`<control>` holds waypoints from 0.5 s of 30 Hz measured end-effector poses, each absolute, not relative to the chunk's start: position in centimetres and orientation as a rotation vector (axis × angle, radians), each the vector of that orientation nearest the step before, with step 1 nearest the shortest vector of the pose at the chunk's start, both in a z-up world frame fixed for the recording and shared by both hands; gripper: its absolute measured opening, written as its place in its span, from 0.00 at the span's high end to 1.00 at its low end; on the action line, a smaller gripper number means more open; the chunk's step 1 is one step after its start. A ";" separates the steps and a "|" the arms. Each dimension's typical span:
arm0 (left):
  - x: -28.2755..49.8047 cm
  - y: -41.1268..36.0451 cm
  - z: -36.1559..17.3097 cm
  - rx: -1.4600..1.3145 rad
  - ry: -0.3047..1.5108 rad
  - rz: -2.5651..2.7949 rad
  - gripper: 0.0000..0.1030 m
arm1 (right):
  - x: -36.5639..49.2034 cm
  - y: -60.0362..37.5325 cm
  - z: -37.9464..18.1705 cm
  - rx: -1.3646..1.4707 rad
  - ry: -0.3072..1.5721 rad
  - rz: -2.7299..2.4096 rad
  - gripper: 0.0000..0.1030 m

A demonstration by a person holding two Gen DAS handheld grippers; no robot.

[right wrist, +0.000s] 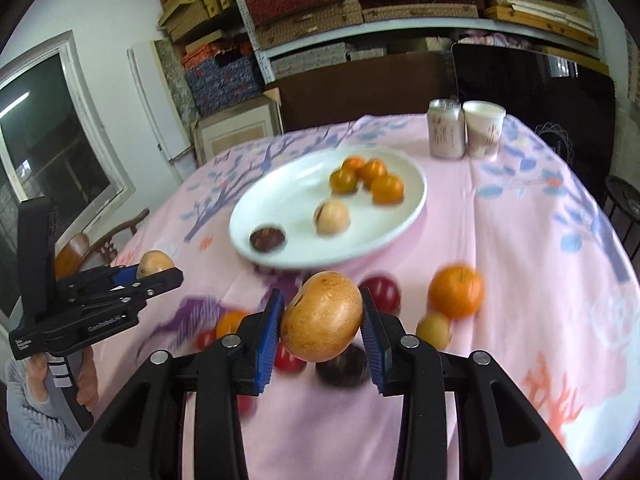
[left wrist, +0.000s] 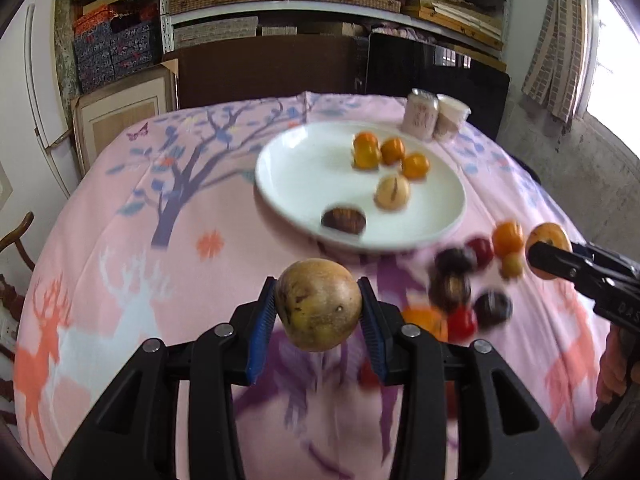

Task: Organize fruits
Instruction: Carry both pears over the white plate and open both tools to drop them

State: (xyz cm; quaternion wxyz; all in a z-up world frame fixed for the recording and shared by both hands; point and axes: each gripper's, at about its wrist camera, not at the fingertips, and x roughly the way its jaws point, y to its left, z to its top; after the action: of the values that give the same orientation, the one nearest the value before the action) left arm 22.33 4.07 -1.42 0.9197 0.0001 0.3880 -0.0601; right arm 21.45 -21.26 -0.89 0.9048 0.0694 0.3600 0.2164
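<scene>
My left gripper (left wrist: 319,306) is shut on a brownish-yellow round fruit (left wrist: 318,304) and holds it above the pink tablecloth, short of the white plate (left wrist: 304,184). My right gripper (right wrist: 323,318) is shut on an orange-tan fruit (right wrist: 322,316) above a loose heap of fruits (right wrist: 454,290). The plate (right wrist: 280,208) holds three orange fruits (right wrist: 370,178), a pale fruit (right wrist: 332,216) and a dark fruit (right wrist: 267,237). The right gripper shows in the left wrist view (left wrist: 550,258), the left gripper in the right wrist view (right wrist: 158,270).
A pink can (right wrist: 445,128) and a paper cup (right wrist: 483,128) stand behind the plate. Red, orange and dark fruits (left wrist: 468,292) lie on the cloth near the front right. Shelves with boxes and a dark panel stand behind the table.
</scene>
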 end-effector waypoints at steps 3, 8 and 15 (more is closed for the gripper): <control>26.9 3.8 -1.0 -0.039 0.799 -0.110 0.62 | 24.5 -20.9 -0.3 0.157 0.736 0.417 0.63; 33.0 2.9 -2.5 -0.055 0.834 -0.096 0.62 | 29.9 -19.9 -1.8 0.169 0.764 0.356 0.63; 36.2 3.4 -4.9 -0.103 0.870 -0.114 0.51 | 31.7 -20.4 -3.3 0.211 0.751 0.329 0.43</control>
State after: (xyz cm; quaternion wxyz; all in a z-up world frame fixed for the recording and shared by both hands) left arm 36.22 3.41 -4.91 0.9041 -0.0500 0.4208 -0.0554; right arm 31.69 -20.38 -3.29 0.9118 0.1024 0.3642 0.1597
